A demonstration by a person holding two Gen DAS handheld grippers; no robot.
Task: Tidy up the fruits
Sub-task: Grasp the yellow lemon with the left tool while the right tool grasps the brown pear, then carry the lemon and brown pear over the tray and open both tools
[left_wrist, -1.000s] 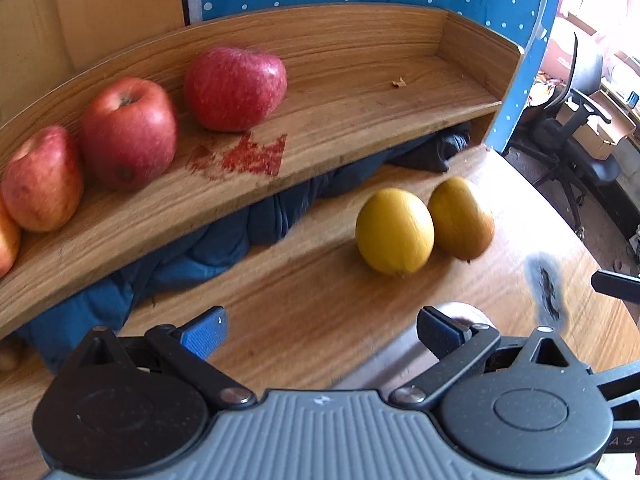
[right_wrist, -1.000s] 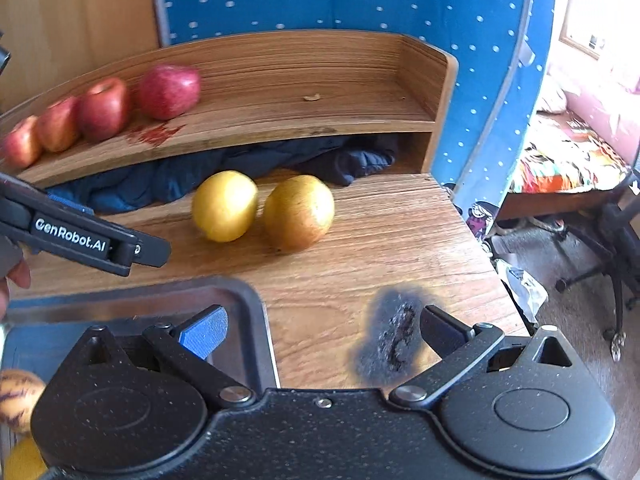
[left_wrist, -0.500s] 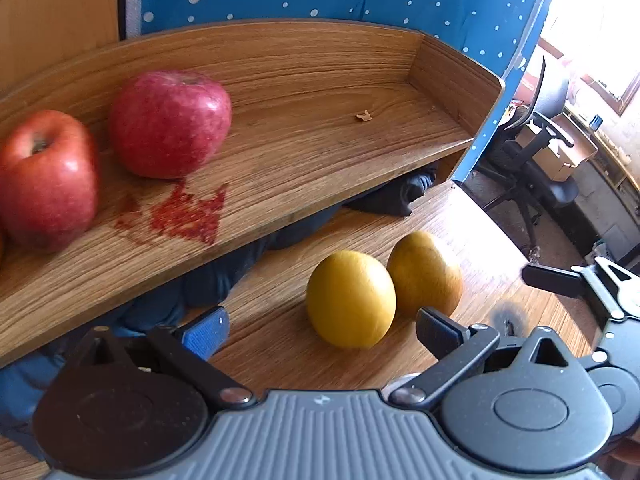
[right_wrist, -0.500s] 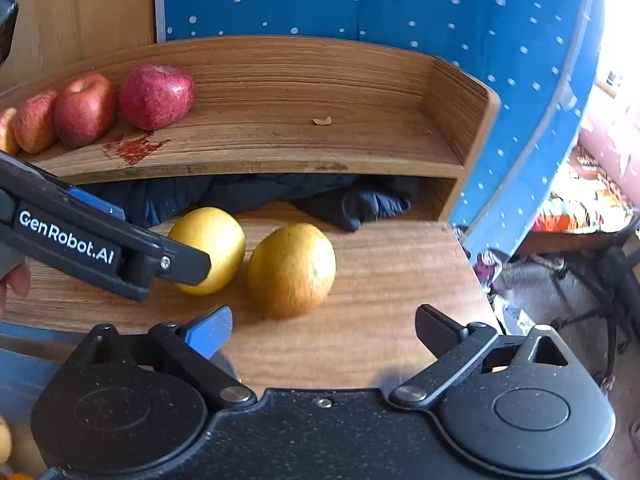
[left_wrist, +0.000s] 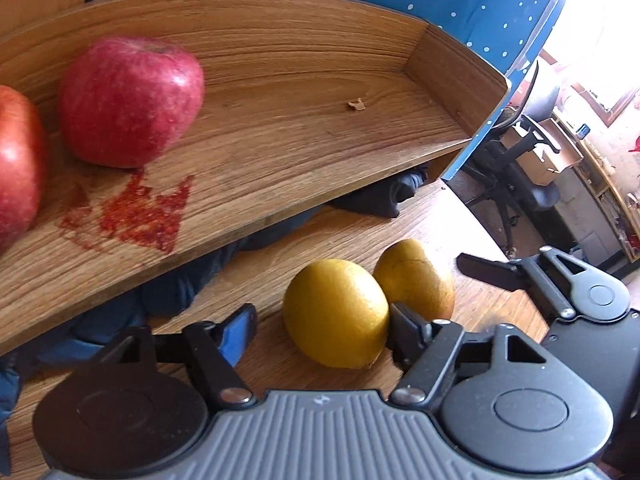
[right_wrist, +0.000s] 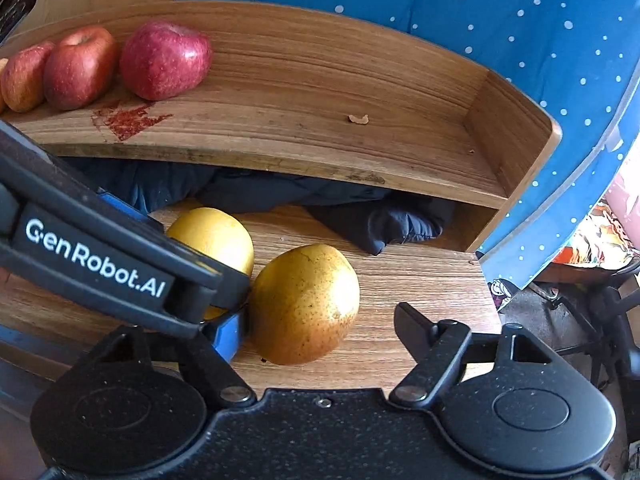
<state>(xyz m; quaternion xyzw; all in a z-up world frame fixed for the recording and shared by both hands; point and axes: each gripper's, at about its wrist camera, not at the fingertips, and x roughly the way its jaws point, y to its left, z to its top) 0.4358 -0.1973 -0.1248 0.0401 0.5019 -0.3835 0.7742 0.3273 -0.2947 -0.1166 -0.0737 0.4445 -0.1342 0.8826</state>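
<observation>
Two yellow fruits lie side by side on the wooden table under a curved shelf. The brighter yellow fruit (left_wrist: pixel 336 312) (right_wrist: pixel 212 236) sits between the spread fingers of my left gripper (left_wrist: pixel 324 328), which is open. The browner, speckled fruit (left_wrist: pixel 416 280) (right_wrist: pixel 304 304) sits between the spread fingers of my right gripper (right_wrist: pixel 320 332), also open. The left gripper's arm (right_wrist: pixel 100 252) crosses the right wrist view in front of the brighter fruit. Red apples (left_wrist: pixel 128 100) (right_wrist: pixel 164 60) stand in a row on the left of the shelf (left_wrist: pixel 300 140) (right_wrist: pixel 320 120).
A red stain (left_wrist: pixel 136 216) marks the shelf in front of the apples, and the shelf's right half is bare wood. Dark blue cloth (right_wrist: pixel 380 220) is bunched under the shelf. The table edge and an office chair (left_wrist: pixel 520 168) lie to the right.
Both grippers have moved forward and lower towards the two yellow fruits. Each now has a fruit between its fingers, where before the fruits lay ahead of them.
</observation>
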